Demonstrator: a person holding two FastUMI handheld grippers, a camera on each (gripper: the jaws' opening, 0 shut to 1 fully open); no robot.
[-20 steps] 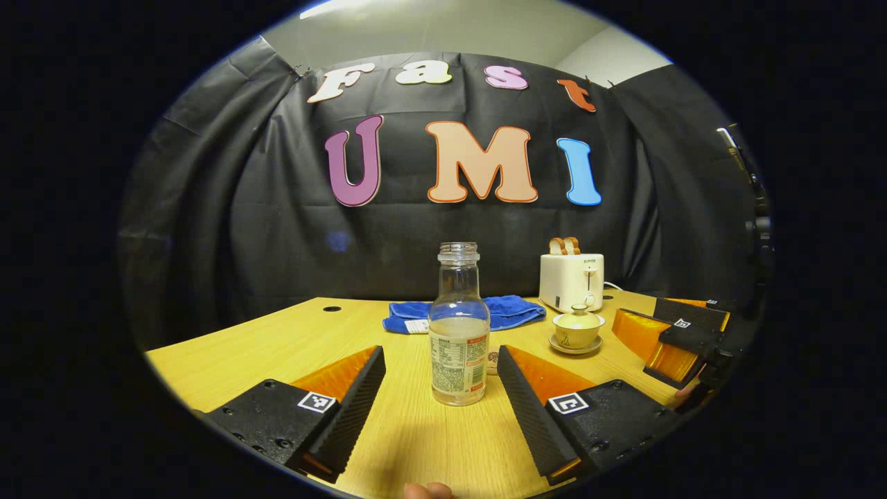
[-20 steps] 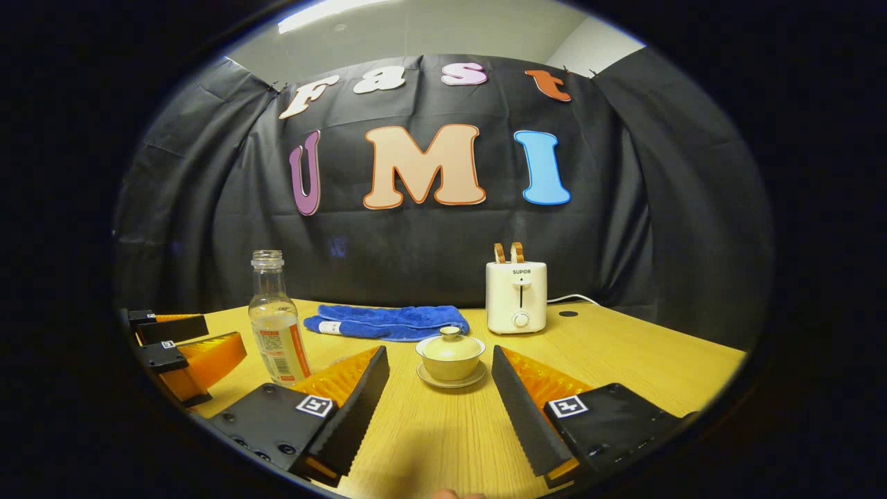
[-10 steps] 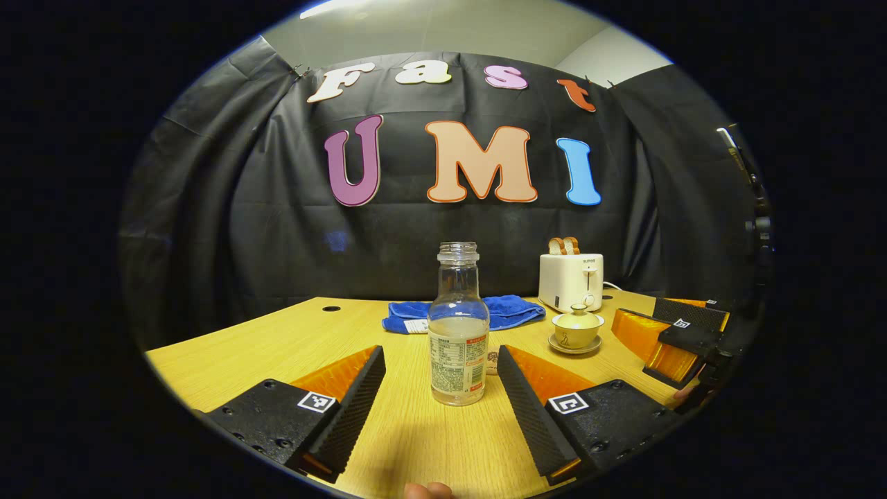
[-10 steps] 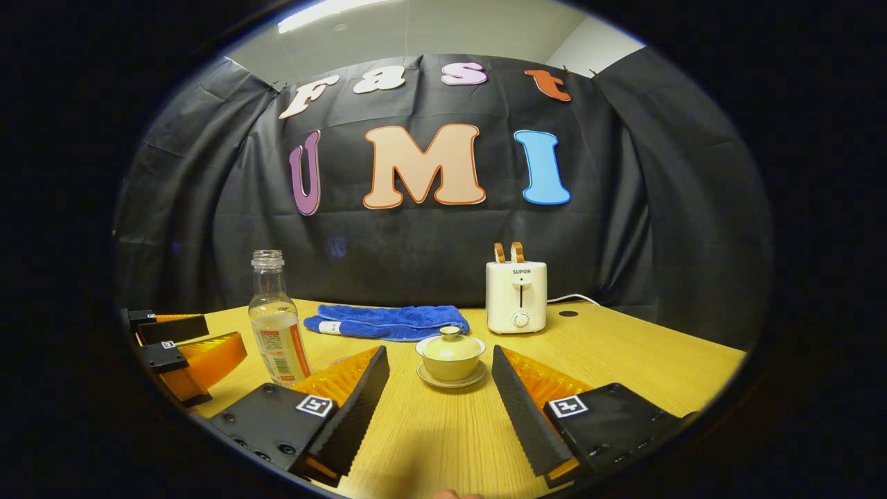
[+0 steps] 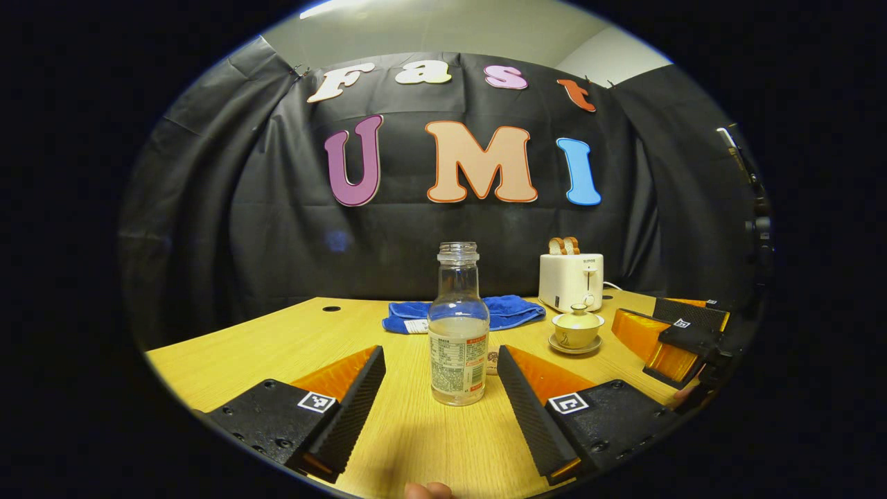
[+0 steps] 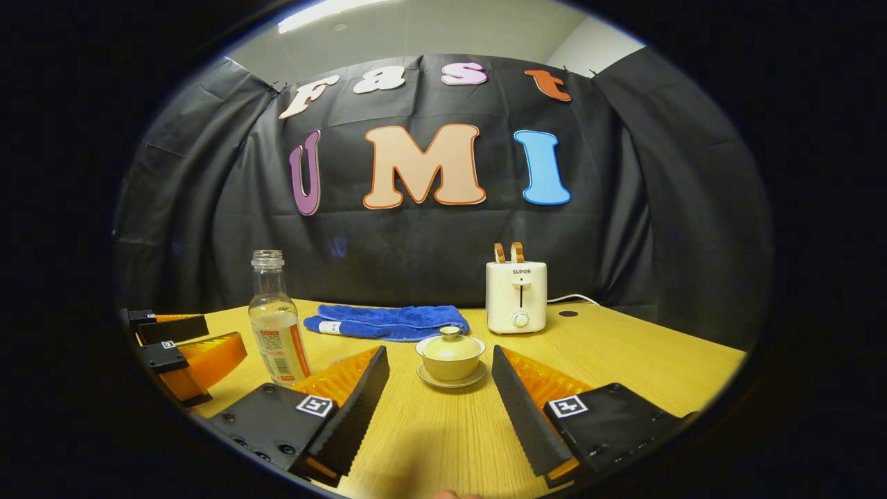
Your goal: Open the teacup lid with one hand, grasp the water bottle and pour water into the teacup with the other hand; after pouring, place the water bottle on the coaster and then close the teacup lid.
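A clear uncapped water bottle (image 5: 458,333), half full, stands upright on the wooden table (image 5: 277,343). My left gripper (image 5: 441,388) is open just short of it, one finger to each side. The bottle (image 6: 276,322) also shows at the left of the right gripper view. The cream teacup (image 6: 450,356) sits on its saucer with its lid (image 6: 450,343) on. My right gripper (image 6: 440,388) is open right in front of the cup. A small round coaster (image 5: 493,360) peeks out just behind the bottle's right side. The teacup (image 5: 577,330) appears farther right in the left gripper view.
A folded blue cloth (image 6: 388,321) lies at the back of the table. A white toaster (image 6: 516,296) with bread slices stands behind the cup. The other gripper's orange-and-black fingers (image 6: 183,350) sit at the left edge, and likewise at the right (image 5: 675,333).
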